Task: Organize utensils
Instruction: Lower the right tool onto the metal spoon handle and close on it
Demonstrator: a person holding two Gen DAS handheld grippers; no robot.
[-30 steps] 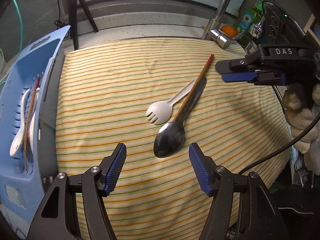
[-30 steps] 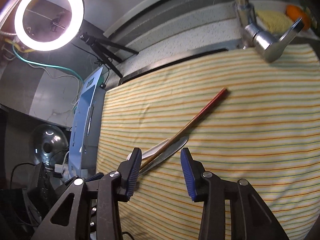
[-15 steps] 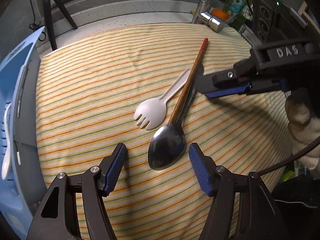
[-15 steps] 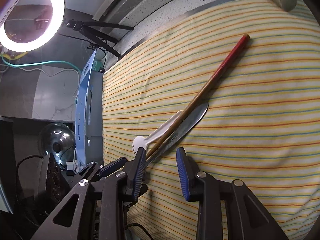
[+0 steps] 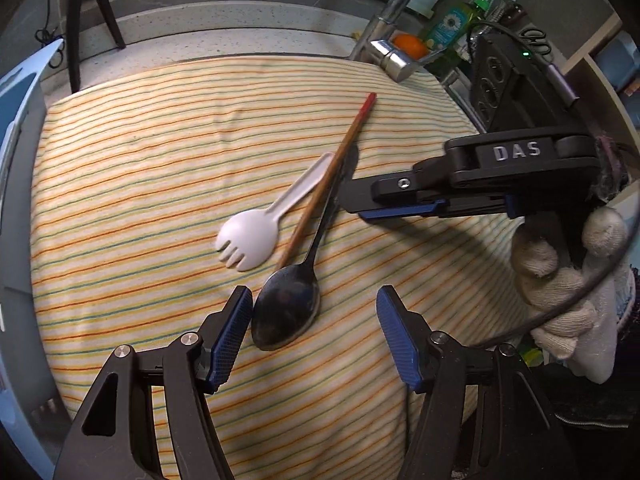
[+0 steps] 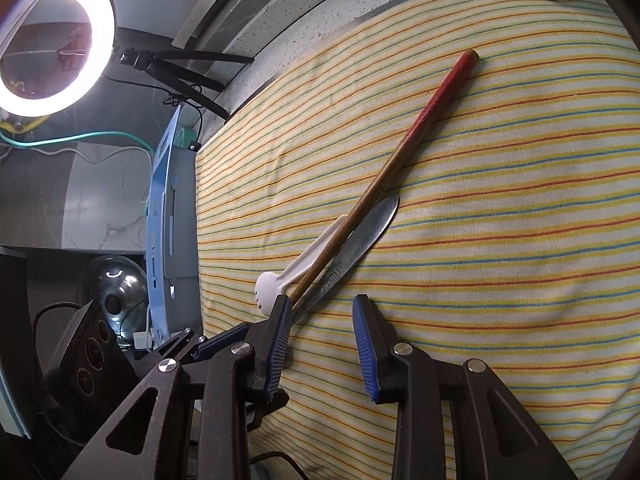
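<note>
On the striped cloth (image 5: 140, 152) lie a metal spoon (image 5: 286, 316), a white spork (image 5: 256, 236) and a red-tipped chopstick (image 5: 340, 160), side by side and touching. My left gripper (image 5: 316, 320) is open, with the spoon's bowl between its jaws, close to the left finger. From the right, my right gripper (image 5: 360, 210) reaches over the spoon's handle. In the right wrist view my right gripper (image 6: 322, 320) is open and narrow. The spoon handle (image 6: 360, 236) and the chopstick (image 6: 420, 132) run in by its left finger, and the spork (image 6: 276, 284) lies just beyond it.
A light-blue utensil basket (image 5: 16, 100) stands at the cloth's left edge, also seen as the basket (image 6: 160, 216). A faucet (image 5: 392, 56), an orange (image 5: 408, 46) and a soap bottle (image 5: 448, 28) are at the back right. A ring light (image 6: 52, 40) on a tripod stands behind.
My right gripper has come down toward the utensil handles and its jaws have narrowed. My left gripper tilted, so the spoon bowl now sits close to its left finger.
</note>
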